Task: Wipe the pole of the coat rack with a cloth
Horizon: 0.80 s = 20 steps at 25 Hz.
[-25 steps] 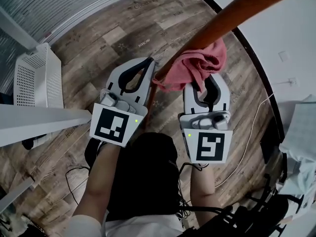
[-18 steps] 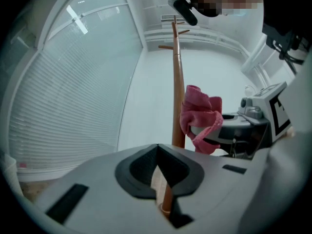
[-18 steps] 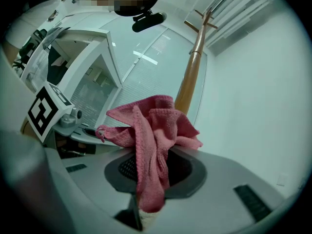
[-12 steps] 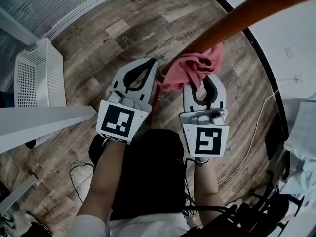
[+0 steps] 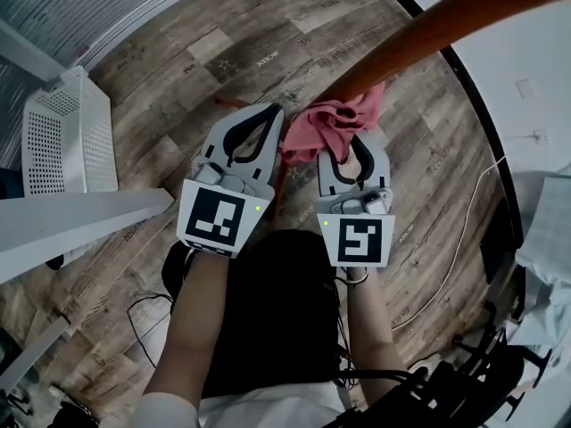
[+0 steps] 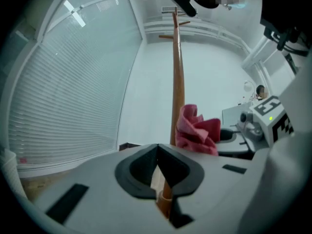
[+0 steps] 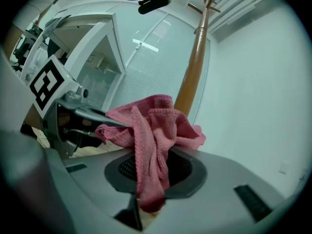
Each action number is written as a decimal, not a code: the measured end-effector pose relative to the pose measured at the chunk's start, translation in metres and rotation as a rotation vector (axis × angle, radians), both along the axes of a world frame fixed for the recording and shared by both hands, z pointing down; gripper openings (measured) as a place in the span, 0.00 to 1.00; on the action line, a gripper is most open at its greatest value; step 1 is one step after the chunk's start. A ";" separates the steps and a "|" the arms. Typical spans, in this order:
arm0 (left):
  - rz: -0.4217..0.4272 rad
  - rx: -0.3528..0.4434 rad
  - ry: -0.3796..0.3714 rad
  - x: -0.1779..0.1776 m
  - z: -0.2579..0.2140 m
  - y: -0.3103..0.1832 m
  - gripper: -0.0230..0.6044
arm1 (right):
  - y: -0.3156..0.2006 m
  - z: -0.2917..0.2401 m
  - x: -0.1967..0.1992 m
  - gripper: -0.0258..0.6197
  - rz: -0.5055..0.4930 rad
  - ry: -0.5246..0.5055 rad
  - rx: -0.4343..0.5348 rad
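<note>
The coat rack's brown pole [image 5: 446, 23] slants from the upper right down between my two grippers. A pink cloth [image 5: 332, 130] is bunched against it, with my right gripper [image 5: 355, 145] shut on the cloth. In the right gripper view the cloth [image 7: 151, 130] spills out of the jaws and hides their tips, and the pole [image 7: 195, 67] rises just behind. My left gripper [image 5: 270, 114] sits just left of the pole, its tips met with nothing between them. In the left gripper view the pole [image 6: 176, 72] climbs right of centre, with the cloth [image 6: 195, 130] beside it.
A white perforated box [image 5: 67, 141] stands on the wooden floor at the left, above a white tabletop edge [image 5: 71, 226]. A cable [image 5: 457, 243] trails over the floor at the right. A dark curved skirting [image 5: 477, 114] and white wall lie right of the pole.
My right gripper has slid the cloth down the pole, leftward and nearer the left gripper. The left gripper has stayed beside the pole, still shut.
</note>
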State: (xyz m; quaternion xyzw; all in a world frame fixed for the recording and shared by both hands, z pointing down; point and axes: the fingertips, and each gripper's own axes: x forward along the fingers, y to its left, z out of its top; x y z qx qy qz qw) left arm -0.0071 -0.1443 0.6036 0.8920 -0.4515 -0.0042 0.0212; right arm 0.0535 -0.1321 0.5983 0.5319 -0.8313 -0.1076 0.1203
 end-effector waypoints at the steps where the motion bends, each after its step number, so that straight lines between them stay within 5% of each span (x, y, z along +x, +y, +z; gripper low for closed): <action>1: -0.003 0.016 0.011 0.000 -0.003 0.000 0.06 | 0.000 0.004 0.000 0.19 -0.001 0.002 -0.004; 13: -0.033 -0.026 0.060 -0.012 -0.001 -0.003 0.06 | -0.001 0.051 -0.008 0.19 -0.051 0.107 -0.077; 20: -0.052 -0.036 0.091 -0.018 -0.004 -0.002 0.06 | 0.001 0.087 -0.005 0.19 -0.022 0.090 -0.221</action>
